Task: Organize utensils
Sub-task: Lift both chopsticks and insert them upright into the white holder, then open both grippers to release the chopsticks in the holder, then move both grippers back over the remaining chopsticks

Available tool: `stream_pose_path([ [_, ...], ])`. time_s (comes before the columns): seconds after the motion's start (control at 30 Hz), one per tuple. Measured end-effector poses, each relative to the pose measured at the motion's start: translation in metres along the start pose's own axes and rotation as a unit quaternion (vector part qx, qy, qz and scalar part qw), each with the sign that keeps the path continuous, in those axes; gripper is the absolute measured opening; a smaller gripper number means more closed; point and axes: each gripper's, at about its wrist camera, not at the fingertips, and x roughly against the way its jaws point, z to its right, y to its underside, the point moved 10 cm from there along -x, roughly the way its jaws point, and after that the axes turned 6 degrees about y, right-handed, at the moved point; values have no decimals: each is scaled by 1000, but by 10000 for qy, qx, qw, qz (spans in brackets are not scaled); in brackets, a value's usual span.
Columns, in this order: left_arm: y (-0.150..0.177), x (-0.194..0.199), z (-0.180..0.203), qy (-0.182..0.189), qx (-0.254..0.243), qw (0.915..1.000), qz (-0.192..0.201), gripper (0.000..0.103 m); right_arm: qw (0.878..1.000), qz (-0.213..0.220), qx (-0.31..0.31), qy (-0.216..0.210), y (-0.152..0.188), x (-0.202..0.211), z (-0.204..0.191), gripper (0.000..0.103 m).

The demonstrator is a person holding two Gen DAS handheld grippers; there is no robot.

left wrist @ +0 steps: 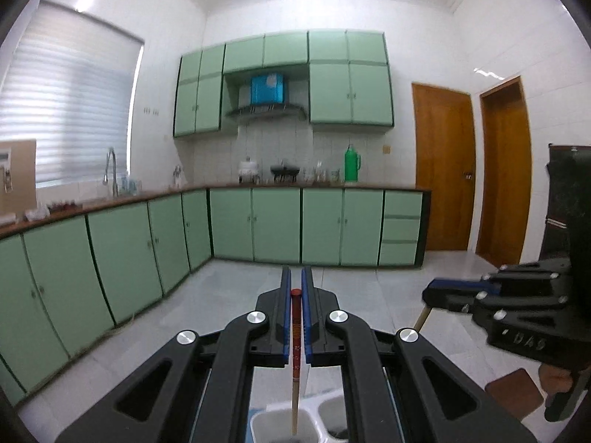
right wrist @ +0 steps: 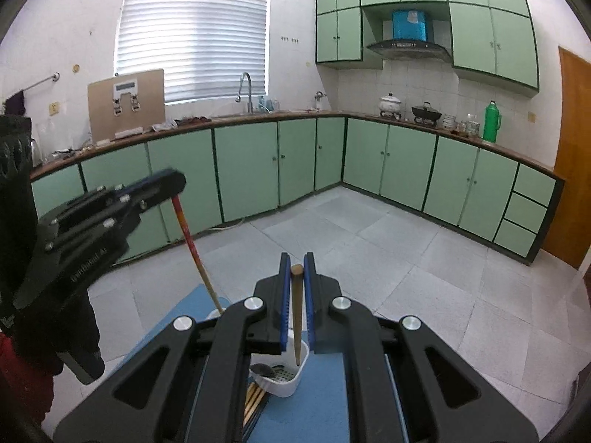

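Observation:
My left gripper (left wrist: 296, 280) is shut on a red-topped chopstick (left wrist: 295, 347) that hangs down into a compartment of the white utensil holder (left wrist: 264, 424). In the right wrist view the left gripper (right wrist: 173, 184) is at the left, its chopstick (right wrist: 192, 247) slanting down to the holder. My right gripper (right wrist: 297, 262) is shut on a plain wooden utensil handle (right wrist: 296, 313) whose lower end is inside the white holder (right wrist: 295, 380). The right gripper also shows in the left wrist view (left wrist: 436, 291).
The holder stands on a blue mat (right wrist: 317, 406), with several wooden chopsticks (right wrist: 253, 402) lying beside it. A dark spoon (right wrist: 263, 370) sits in the holder. Green kitchen cabinets (right wrist: 406, 162) and a tiled floor (right wrist: 424, 277) lie beyond.

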Motion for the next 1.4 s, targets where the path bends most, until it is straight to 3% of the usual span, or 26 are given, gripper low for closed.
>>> stream_pose_path([
  [0.17,36,-22,-11,34,128,9990,-421,5,9998,-217,-33,9,19,-28,-3,6],
  [0.4,57,-22,-17,93,264,9971,-705,7,9990,-436,-18,27,37,-40,-8,10],
  [0.47,55,-12,-18,85,234,9973,-689,15,9992,-385,-100,76,35,-35,-4,23],
  [0.5,53,-7,-18,70,231,9974,-672,18,9994,-307,-152,109,33,-29,-1,35],
  [0.57,49,5,-19,45,247,9978,-613,32,9995,-158,-204,204,30,-17,5,43],
  [0.67,48,25,-19,-86,280,9978,-600,44,9989,29,-304,360,30,4,16,62],
  [0.73,51,38,-17,-144,326,9975,-605,56,9979,144,-434,453,37,20,23,81],
  [0.8,60,55,-14,-226,368,9971,-631,63,9966,229,-540,579,49,36,28,90],
  [0.93,92,83,-4,-286,413,9955,-802,73,9960,134,-583,669,88,51,27,94],
  [1.13,162,105,14,-498,435,9893,-1298,76,9949,-346,-670,677,170,56,5,95],
  [1.4,270,116,19,-614,761,9703,-2211,76,9893,-1084,-781,586,269,45,-41,94],
])
